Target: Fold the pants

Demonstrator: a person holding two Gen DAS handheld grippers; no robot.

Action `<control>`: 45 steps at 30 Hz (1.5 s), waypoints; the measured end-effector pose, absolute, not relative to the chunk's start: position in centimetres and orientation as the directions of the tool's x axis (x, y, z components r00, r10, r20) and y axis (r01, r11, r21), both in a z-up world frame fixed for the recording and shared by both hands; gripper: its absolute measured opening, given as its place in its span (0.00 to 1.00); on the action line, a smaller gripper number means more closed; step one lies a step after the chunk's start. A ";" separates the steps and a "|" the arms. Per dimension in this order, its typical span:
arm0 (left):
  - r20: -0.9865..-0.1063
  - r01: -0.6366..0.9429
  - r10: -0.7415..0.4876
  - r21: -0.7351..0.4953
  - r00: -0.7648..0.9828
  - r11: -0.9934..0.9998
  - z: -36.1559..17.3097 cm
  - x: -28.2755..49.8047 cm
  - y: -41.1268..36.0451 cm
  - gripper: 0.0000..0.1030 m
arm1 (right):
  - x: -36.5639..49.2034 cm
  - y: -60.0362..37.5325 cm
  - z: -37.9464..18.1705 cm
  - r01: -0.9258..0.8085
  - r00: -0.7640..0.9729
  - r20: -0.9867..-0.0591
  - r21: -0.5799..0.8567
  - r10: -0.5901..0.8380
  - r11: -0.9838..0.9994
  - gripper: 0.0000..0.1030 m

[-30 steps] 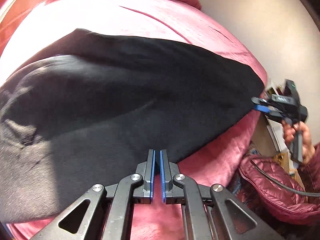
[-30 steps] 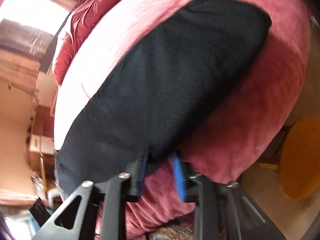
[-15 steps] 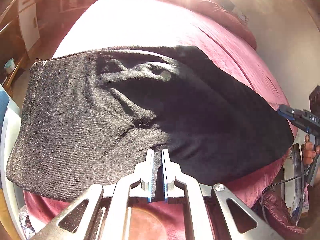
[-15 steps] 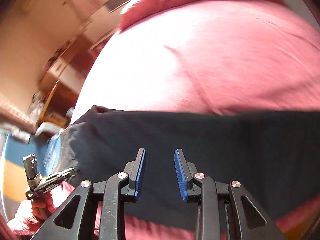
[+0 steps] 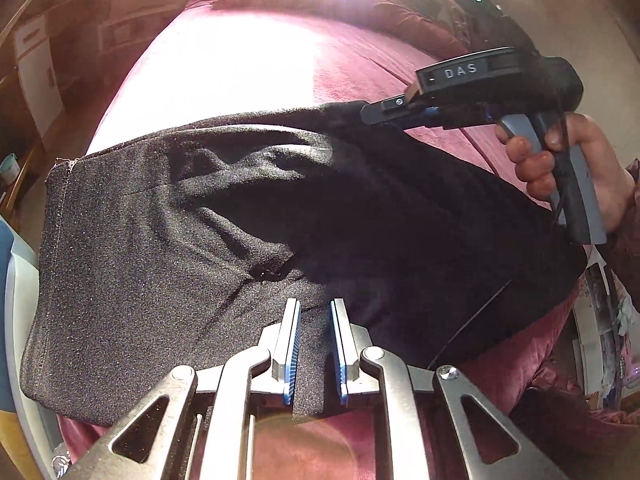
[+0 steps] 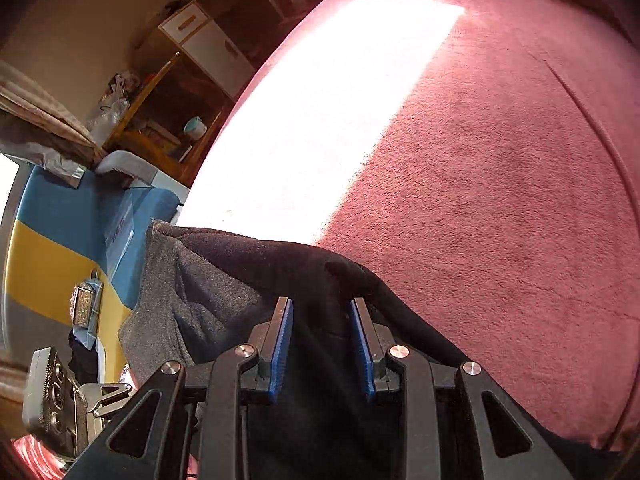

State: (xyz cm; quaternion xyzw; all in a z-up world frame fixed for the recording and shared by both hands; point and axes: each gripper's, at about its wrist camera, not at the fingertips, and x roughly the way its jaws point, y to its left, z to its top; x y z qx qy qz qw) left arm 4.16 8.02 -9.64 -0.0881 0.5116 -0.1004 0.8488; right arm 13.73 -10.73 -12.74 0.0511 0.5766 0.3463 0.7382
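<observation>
Black pants (image 5: pixel 168 264) lie crosswise on bed (image 5: pixel 248 60) (waistband left); both grippers' fingers apart w/ fabric between.

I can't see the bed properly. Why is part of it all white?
Left wrist view: sunlight glare washes out the bed behind the pants, with flare at the top. Right wrist view: a bright sun stripe blows out the bed; the rest stays red, and the fisheye bends everything.

One pair of black pants (image 5: pixel 208 248) on one red bed (image 5: pixel 256 60); two grippers (left (image 5: pixel 314 344), right (image 6: pixel 322 344)) over the pants; one hand (image 5: pixel 568 168).
</observation>
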 end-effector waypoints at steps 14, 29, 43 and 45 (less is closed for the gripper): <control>-0.865 -0.027 -0.278 -0.318 0.418 0.948 -12.6 4.7 9.3 0.15 | 16.8 -8.7 -15.9 -0.382 0.184 -0.827 0.438 0.532 0.814 0.05; -0.835 -0.555 -0.108 -0.449 0.539 0.700 -10.1 -4.8 29.3 0.27 | 11.4 -11.2 -10.0 -0.392 0.330 -0.765 0.422 0.553 0.818 0.37; -0.824 -0.574 -0.189 -0.517 0.534 0.635 -12.5 -5.1 28.2 0.12 | -1.5 -10.5 -15.0 -0.418 0.215 -0.818 0.416 0.533 0.807 0.40; -0.793 -0.523 -0.166 -0.527 0.587 0.670 -10.9 -4.7 27.6 0.06 | -2.0 -10.4 -15.8 -0.407 0.208 -0.827 0.413 0.523 0.815 0.40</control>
